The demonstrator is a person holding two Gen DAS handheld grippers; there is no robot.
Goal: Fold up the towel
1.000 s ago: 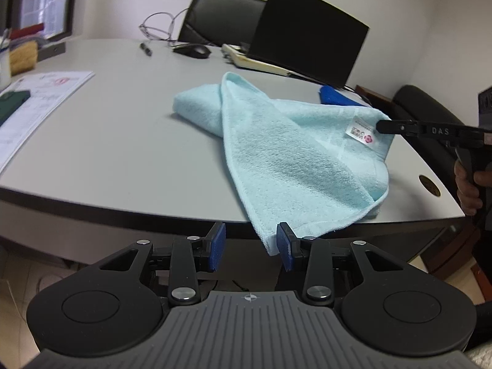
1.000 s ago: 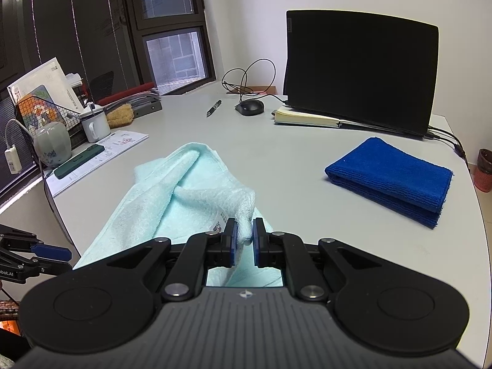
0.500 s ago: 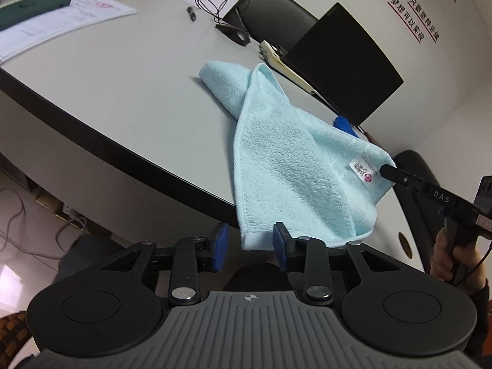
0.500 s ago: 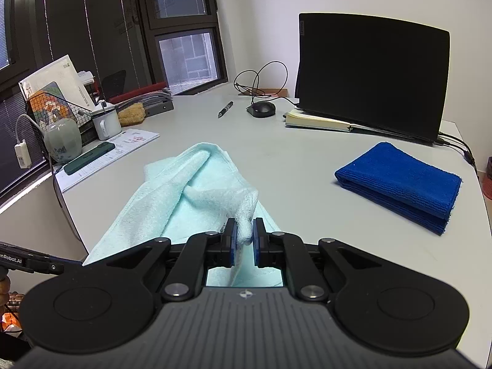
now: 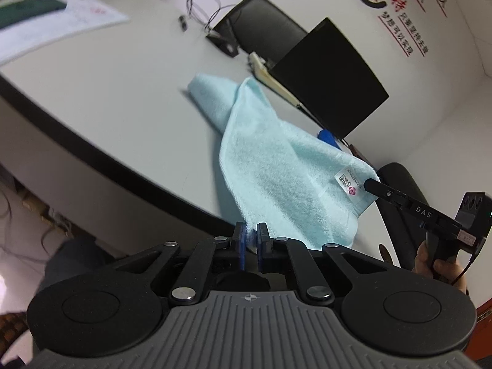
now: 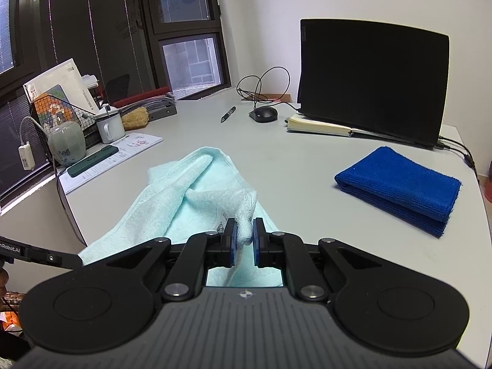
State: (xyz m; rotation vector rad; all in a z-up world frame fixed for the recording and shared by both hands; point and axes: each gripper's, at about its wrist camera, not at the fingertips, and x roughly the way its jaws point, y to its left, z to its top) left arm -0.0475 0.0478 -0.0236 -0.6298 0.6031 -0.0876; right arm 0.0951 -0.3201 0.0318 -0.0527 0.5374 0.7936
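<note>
A light blue towel [image 5: 276, 166] lies crumpled on the grey table [image 5: 107, 92], one end hanging over the near edge. My left gripper [image 5: 252, 236] has its jaws closing on the hanging lower corner, and the blue pads press the cloth. My right gripper [image 6: 244, 236] is shut on another corner of the towel [image 6: 184, 196], lifted just above the table. In the left wrist view the right gripper [image 5: 370, 184] pinches the edge by the white label. The left gripper [image 6: 73, 259] shows at the lower left of the right wrist view.
A folded dark blue towel [image 6: 399, 184] lies to the right. Behind it stand a black laptop [image 6: 369, 83], a notebook [image 6: 316, 126], a mouse [image 6: 263, 113] and a pen [image 6: 228, 113]. Papers, a phone [image 6: 92, 161] and a mug [image 6: 107, 127] sit on the left. A hand [image 5: 439, 267] holds the right gripper.
My left gripper's jaws have come together on the towel's hanging corner, and its view has rolled. The right gripper keeps its hold and has not moved.
</note>
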